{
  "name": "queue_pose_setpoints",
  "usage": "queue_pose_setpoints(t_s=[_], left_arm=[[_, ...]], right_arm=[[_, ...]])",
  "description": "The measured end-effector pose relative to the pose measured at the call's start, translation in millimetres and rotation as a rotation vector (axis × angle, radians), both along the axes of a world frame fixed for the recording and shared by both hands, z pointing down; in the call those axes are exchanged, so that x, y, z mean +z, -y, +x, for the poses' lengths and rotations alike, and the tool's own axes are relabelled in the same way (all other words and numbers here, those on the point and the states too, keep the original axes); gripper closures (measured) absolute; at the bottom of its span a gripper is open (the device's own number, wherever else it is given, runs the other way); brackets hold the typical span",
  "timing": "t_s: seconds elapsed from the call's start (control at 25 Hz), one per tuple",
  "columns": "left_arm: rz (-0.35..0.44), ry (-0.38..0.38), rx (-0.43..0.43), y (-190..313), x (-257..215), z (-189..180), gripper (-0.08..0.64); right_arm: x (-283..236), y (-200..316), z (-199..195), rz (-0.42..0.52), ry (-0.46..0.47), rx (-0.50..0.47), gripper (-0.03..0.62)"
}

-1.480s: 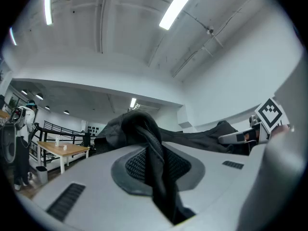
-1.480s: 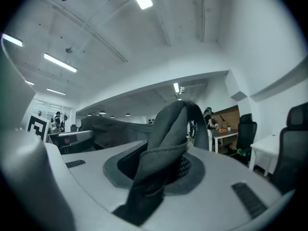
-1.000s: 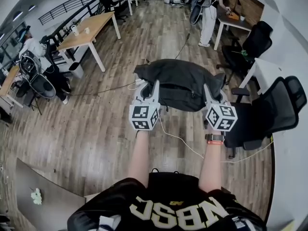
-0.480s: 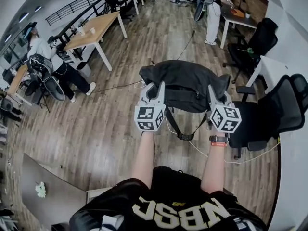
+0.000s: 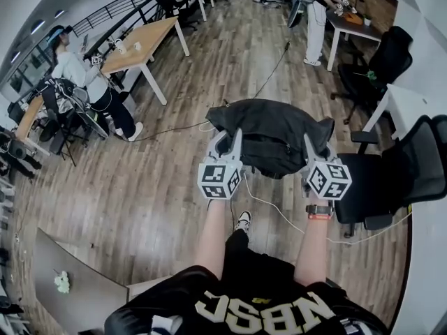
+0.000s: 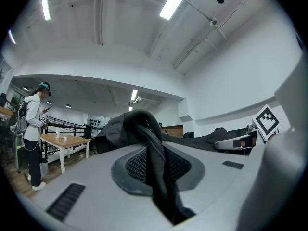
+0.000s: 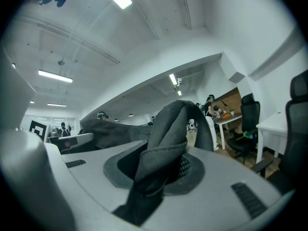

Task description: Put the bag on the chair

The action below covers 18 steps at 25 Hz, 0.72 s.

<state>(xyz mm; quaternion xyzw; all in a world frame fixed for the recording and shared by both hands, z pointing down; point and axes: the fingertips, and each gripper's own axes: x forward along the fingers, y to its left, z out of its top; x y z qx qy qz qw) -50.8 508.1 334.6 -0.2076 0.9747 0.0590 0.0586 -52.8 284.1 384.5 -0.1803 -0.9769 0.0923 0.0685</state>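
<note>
A black bag [image 5: 272, 135] hangs in the air between my two grippers, above the wooden floor. My left gripper [image 5: 225, 142] is shut on the bag's left edge; in the left gripper view a fold of black fabric [image 6: 149, 143] is pinched between the jaws. My right gripper [image 5: 311, 147] is shut on the bag's right edge, with grey-black fabric [image 7: 166, 138] bunched between its pads. The black office chair [image 5: 398, 176] stands just right of the bag, its seat beside my right gripper.
A second black chair [image 5: 374, 65] and a white desk [image 5: 412, 107] stand at the right. A wooden table [image 5: 143, 40] is at the left with a person [image 5: 84, 75] beside it. Another person [image 5: 318, 12] stands far back. A white cable [image 5: 272, 208] trails on the floor.
Both grippers have come down with the bag and shifted slightly right, toward the chair. The dangling strap seen half a second ago is out of sight. The person at the left has walked closer.
</note>
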Motion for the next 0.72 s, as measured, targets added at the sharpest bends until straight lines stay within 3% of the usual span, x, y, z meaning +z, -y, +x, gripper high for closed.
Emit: queue_pose_setpoints(t_s=[0.4, 0.72], left_arm=[[0.066, 0.024, 0.069, -1.6, -12.3, -144.6, 0.499], [0.069, 0.021, 0.124, -13.5, -9.9, -225.7, 0.499]], right_arm=[[-21.0, 1.3, -128.9, 0.025, 0.017, 0.054, 0.488], [-13.6, -11.8, -200.2, 0.007, 0.003, 0.105, 0.488]])
